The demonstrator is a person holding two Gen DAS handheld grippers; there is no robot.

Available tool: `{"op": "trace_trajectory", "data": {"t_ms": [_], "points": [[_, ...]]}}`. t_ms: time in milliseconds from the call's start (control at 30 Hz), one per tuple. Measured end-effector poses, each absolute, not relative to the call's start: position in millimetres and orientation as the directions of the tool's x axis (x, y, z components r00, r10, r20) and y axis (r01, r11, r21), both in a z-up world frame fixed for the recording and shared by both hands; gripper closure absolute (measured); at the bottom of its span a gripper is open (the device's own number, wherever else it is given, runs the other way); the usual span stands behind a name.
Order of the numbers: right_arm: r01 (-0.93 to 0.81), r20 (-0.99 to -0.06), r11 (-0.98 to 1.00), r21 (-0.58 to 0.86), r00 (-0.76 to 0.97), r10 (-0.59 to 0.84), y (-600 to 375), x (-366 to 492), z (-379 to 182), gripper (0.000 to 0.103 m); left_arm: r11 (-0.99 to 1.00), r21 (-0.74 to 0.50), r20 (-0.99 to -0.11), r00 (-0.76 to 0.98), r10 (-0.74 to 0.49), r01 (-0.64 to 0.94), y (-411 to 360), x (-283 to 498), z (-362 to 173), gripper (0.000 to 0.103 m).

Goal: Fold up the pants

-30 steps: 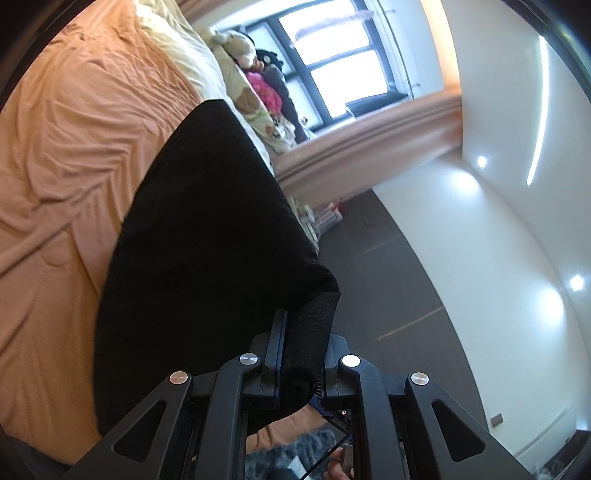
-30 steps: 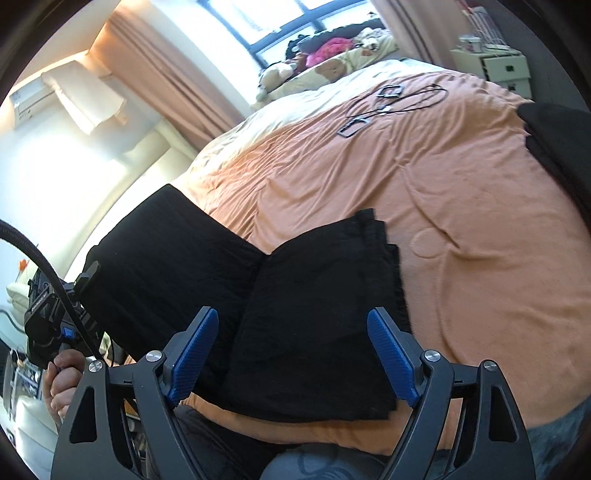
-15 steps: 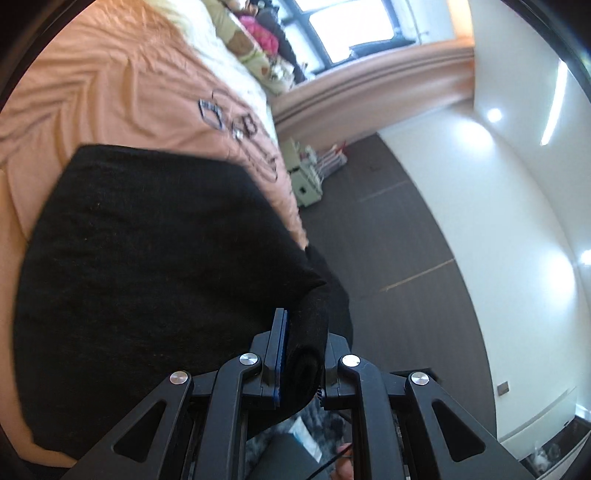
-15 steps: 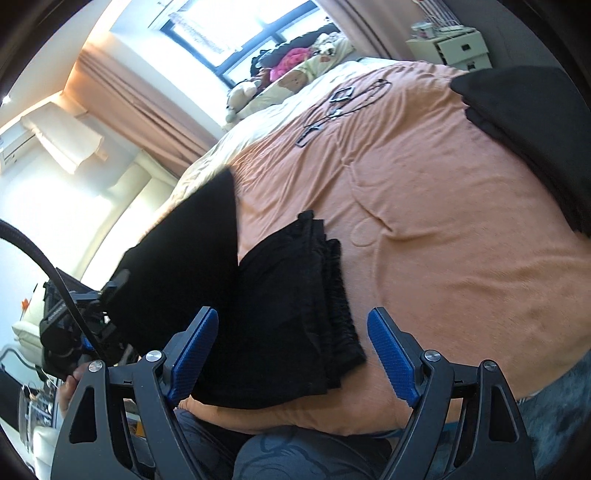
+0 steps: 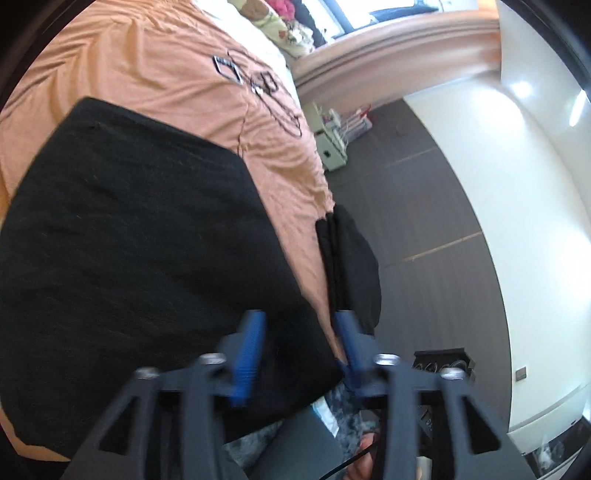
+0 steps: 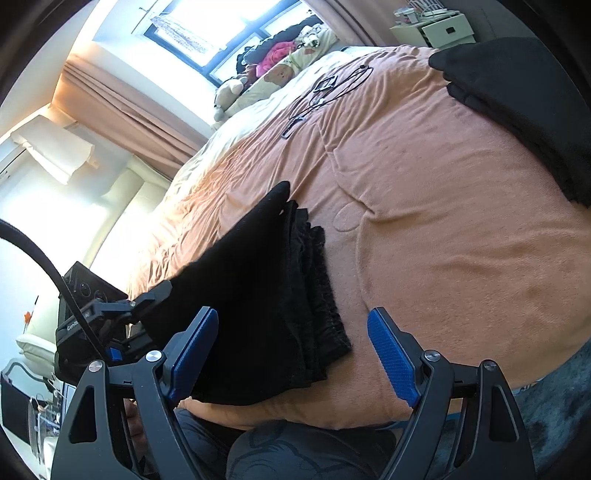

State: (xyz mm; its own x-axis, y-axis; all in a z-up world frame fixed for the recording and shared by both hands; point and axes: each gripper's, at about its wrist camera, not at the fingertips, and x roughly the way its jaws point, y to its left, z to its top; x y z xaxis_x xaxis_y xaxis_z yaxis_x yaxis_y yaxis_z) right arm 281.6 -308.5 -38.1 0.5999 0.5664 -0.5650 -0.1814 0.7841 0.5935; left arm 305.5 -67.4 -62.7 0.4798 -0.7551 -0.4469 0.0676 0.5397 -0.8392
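Orange-sheeted bed (image 6: 443, 206) under a bright window (image 6: 207, 33). Black pants (image 6: 266, 288) folded into a stack at the bed's near edge. Left gripper (image 5: 299, 332) at the stack's edge, jaws opening, top layer between them but not pinched. Right gripper (image 6: 291, 347) hovering over the stack, jaws spread wide, empty. Another dark garment (image 6: 524, 103) far right.

My left gripper (image 5: 299, 343) in black skeletal plastic with triangular cutouts, silver screws at the joints, blue ribbed pads on its jaws, my right gripper (image 6: 291, 354) the same build, a black cable (image 6: 40, 266) arcing beside it
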Motion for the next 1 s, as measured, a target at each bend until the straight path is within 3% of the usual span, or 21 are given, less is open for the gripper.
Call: {"op": "trace_trajectory", "data": {"t_ms": [67,533,600,733,867,1000], "points": [[-0.19,-0.563,0.782,0.593,0.597,0.572,-303,282,-38,0.021,0.528,-0.846,-0.424,0.508,-0.75,0.074,-59,302,-59,0.037],[-0.213,-0.623,0.8,0.562,0.528,0.578,-254,297,-58,0.022,0.617,-0.787,-0.511,0.578,-0.636,-0.016,26,285,-63,0.037],[-0.213,-0.634,0.802,0.558,0.513,0.578,-248,299,-60,0.032,0.628,-0.778,-0.524,0.58,-0.623,-0.028,36,282,-64,0.037],[-0.205,-0.648,0.808,0.553,0.504,0.571,-242,302,-64,0.038,0.679,-0.733,-0.572,0.579,-0.581,-0.042,55,280,-63,0.037],[-0.188,-0.662,0.81,0.555,0.49,0.568,-238,305,-70,0.051,0.712,-0.699,-0.608,0.576,-0.546,-0.064,76,274,-64,0.037],[-0.18,-0.669,0.81,0.558,0.481,0.567,-234,305,-75,0.055,0.711,-0.697,-0.622,0.57,-0.537,-0.092,93,265,-77,0.037]]}}
